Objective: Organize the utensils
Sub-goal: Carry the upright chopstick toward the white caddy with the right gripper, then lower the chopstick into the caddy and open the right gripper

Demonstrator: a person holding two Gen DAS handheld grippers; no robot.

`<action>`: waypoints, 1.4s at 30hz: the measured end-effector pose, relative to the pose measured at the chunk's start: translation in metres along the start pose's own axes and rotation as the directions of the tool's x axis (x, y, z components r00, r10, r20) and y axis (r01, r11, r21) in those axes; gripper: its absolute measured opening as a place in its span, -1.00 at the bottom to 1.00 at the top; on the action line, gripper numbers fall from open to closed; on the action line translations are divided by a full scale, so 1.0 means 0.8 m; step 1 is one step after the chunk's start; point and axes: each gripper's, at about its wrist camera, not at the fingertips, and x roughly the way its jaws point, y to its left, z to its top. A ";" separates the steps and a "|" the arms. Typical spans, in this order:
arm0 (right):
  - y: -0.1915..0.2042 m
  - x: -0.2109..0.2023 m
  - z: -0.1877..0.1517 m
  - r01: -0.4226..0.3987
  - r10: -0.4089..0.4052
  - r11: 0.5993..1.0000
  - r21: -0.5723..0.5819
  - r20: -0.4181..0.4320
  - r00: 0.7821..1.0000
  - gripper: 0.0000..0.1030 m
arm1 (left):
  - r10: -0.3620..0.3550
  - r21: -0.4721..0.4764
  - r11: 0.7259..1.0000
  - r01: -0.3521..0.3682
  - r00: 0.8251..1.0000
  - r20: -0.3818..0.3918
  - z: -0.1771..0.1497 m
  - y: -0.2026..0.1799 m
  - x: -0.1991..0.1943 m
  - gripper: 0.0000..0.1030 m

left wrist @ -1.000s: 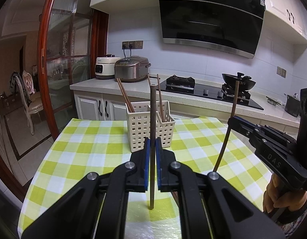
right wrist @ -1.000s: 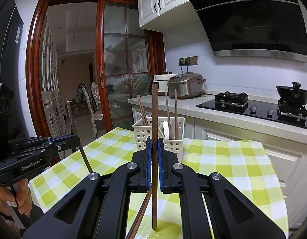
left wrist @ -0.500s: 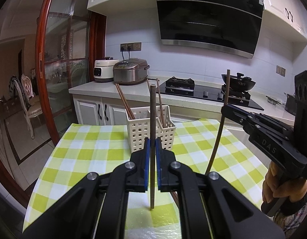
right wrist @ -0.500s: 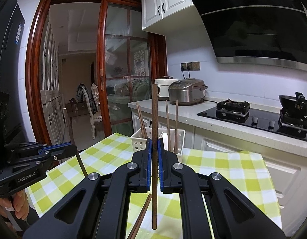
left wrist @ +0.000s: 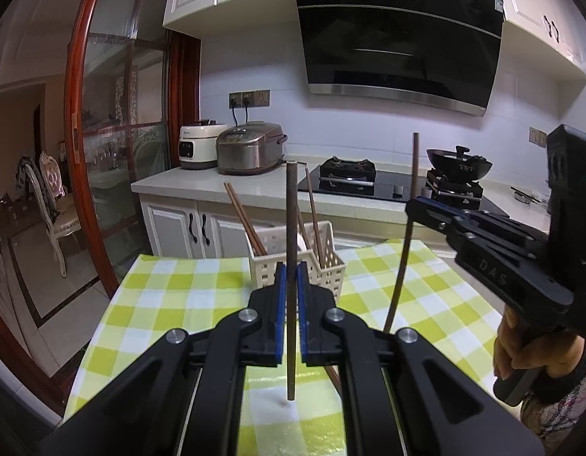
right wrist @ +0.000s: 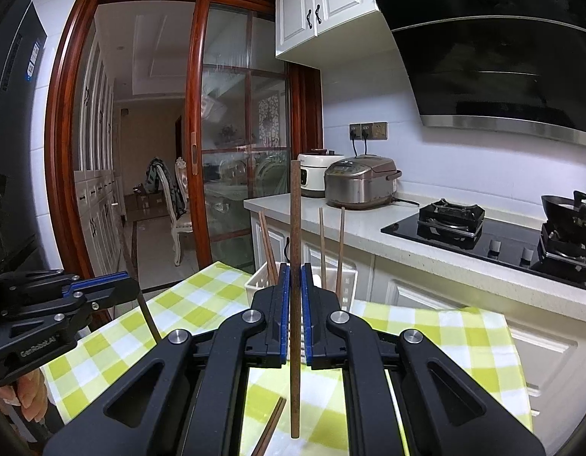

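Note:
My left gripper [left wrist: 291,277] is shut on a dark brown chopstick [left wrist: 291,228] held upright above the checked table. My right gripper [right wrist: 295,281] is shut on another brown chopstick [right wrist: 295,235], also upright. Each gripper shows in the other's view: the right one [left wrist: 416,205] with its chopstick [left wrist: 408,224] at the right, the left one [right wrist: 119,285] at the left. A white slotted utensil basket [left wrist: 332,269] stands at the table's far edge, straight ahead, with several chopsticks [left wrist: 244,218] and a white spoon in it. One more chopstick [right wrist: 272,429] lies on the table below my right gripper.
The table has a green and white checked cloth [left wrist: 171,296]. Behind it runs a white counter [left wrist: 201,186] with two rice cookers [left wrist: 251,148], a black hob [left wrist: 361,182] and a wok [left wrist: 460,163]. A wooden sliding door [left wrist: 80,152] stands at the left.
Both grippers have risen and moved toward the basket with their chopsticks. The right gripper and its chopstick have drawn closer to the left one and stand more upright.

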 end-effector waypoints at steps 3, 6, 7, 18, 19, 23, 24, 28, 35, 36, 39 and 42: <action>-0.002 0.012 0.011 -0.004 0.004 1.000 0.000 0.006 1.000 -0.87 | -0.039 -0.014 0.999 0.039 0.999 0.000 0.019 0.004 0.007 -0.89; -0.008 0.030 0.027 -0.006 0.006 1.000 0.003 0.017 1.000 -0.87 | -0.080 -0.045 0.996 0.080 0.997 0.001 0.048 0.015 0.020 -0.89; -0.012 0.036 0.032 -0.008 0.008 1.000 0.006 0.019 1.000 -0.87 | -0.086 -0.052 0.995 0.086 0.996 0.002 0.057 0.018 0.024 -0.89; -0.053 0.114 0.093 0.004 -0.006 0.999 0.048 0.031 1.000 -0.87 | -0.062 -0.079 0.995 0.067 0.996 0.068 0.179 0.039 0.084 -0.89; -0.057 0.121 0.095 0.002 -0.004 0.998 0.056 0.026 1.000 -0.87 | -0.052 -0.082 0.995 0.057 0.996 0.072 0.186 0.041 0.091 -0.89; -0.066 0.153 0.096 0.010 -0.011 0.998 0.059 0.004 1.000 -0.87 | -0.028 -0.111 0.993 0.035 0.997 0.065 0.201 0.052 0.131 -0.89; -0.067 0.162 0.095 0.010 -0.010 0.998 0.056 -0.002 1.000 -0.87 | -0.025 -0.114 0.993 0.032 0.998 0.062 0.202 0.055 0.140 -0.89; -0.073 0.179 0.094 0.003 -0.003 0.998 0.062 0.004 1.000 -0.87 | -0.039 -0.138 0.990 0.040 0.999 0.011 0.189 0.065 0.183 -0.89; -0.066 0.188 0.097 -0.011 0.011 1.000 0.023 -0.004 1.000 -0.87 | -0.065 -0.162 0.985 0.052 0.995 -0.076 0.147 0.072 0.232 -0.89; -0.063 0.189 0.096 -0.006 0.006 1.000 0.005 -0.009 1.000 -0.87 | -0.068 -0.160 0.986 0.054 0.994 -0.082 0.143 0.073 0.235 -0.89; -0.064 0.197 0.088 -0.012 0.012 1.000 0.001 -0.040 0.999 -0.87 | -0.072 -0.157 0.986 0.057 0.993 -0.096 0.134 0.073 0.239 -0.89; -0.062 0.216 0.074 -0.016 0.016 1.000 0.000 -0.112 0.994 -0.87 | -0.077 -0.153 0.986 0.058 0.990 -0.122 0.126 0.072 0.247 -0.89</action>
